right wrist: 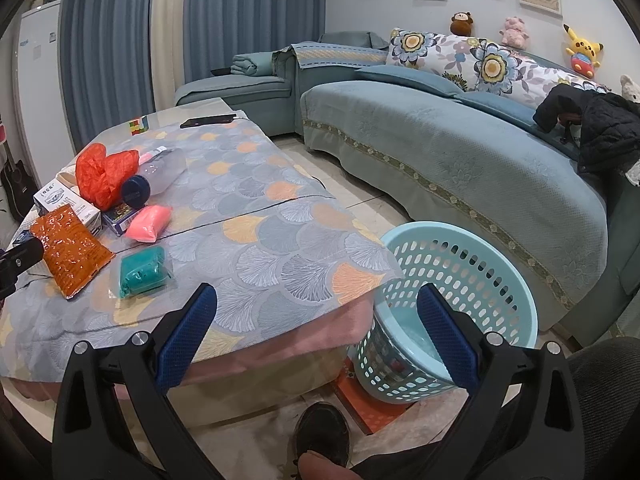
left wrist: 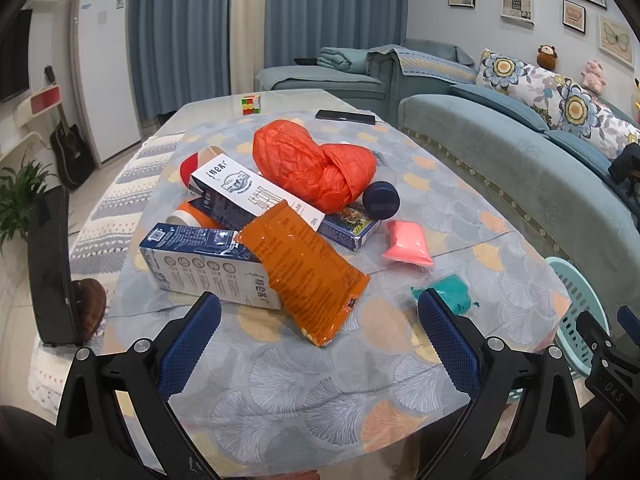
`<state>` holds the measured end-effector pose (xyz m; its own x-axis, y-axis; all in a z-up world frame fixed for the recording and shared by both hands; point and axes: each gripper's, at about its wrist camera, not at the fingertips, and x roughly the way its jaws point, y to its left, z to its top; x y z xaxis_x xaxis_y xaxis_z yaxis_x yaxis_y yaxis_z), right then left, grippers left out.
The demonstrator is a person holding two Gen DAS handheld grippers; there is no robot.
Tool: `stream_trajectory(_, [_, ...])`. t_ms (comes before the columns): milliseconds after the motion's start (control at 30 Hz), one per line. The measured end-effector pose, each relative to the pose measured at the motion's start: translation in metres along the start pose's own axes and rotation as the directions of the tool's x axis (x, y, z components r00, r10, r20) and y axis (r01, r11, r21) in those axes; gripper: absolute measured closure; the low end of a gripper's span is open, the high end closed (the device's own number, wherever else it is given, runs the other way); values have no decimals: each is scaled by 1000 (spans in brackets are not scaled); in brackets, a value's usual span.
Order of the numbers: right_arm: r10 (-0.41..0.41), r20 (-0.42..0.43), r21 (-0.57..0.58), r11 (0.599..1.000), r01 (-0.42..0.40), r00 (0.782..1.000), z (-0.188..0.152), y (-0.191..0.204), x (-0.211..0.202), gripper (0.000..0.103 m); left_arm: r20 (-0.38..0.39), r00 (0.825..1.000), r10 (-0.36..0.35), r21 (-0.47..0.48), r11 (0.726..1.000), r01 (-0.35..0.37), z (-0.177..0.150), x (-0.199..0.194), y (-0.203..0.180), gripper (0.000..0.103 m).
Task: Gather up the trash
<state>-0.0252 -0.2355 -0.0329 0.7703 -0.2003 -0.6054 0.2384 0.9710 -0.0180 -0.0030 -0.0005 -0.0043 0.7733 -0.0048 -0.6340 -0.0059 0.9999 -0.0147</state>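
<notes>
Trash is piled on the patterned table [left wrist: 320, 380]: an orange snack packet [left wrist: 304, 268] leans on a white-and-blue carton [left wrist: 200, 264], with a second carton [left wrist: 256, 196], a crumpled orange-red bag [left wrist: 316, 164], a dark round tub [left wrist: 381, 201], a pink packet [left wrist: 408, 243] and a teal packet [left wrist: 452, 292]. My left gripper [left wrist: 318, 316] is open just in front of the orange packet, holding nothing. My right gripper [right wrist: 316, 308] is open and empty near the table's corner, beside the light-blue basket [right wrist: 456, 280]. The teal packet [right wrist: 142, 270] lies left of it.
A puzzle cube [left wrist: 251, 104] and a phone [left wrist: 346, 116] lie at the table's far end. A blue sofa [right wrist: 460, 160] runs along the right, with a black jacket [right wrist: 596, 128] on it. A person's shoe [right wrist: 320, 436] is on the floor beside the basket. A guitar [left wrist: 68, 148] leans by the fridge.
</notes>
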Motion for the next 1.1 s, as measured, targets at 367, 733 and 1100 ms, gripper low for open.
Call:
stream_trajectory(367, [6, 0, -3, 1000, -6, 1000, 0, 3, 1, 8, -3, 1000, -1, -2, 1000, 0, -1, 0, -1, 7])
stream_trajectory(733, [7, 3, 3, 1000, -7, 1000, 0, 1, 0, 8, -6, 1000, -2, -4, 1000, 2, -2, 0, -1, 7])
stream_trajectory(1100, [24, -1, 1, 1000, -24, 1000, 0, 0, 0, 8, -37, 999, 10, -14, 1000, -10, -7, 14, 3, 7])
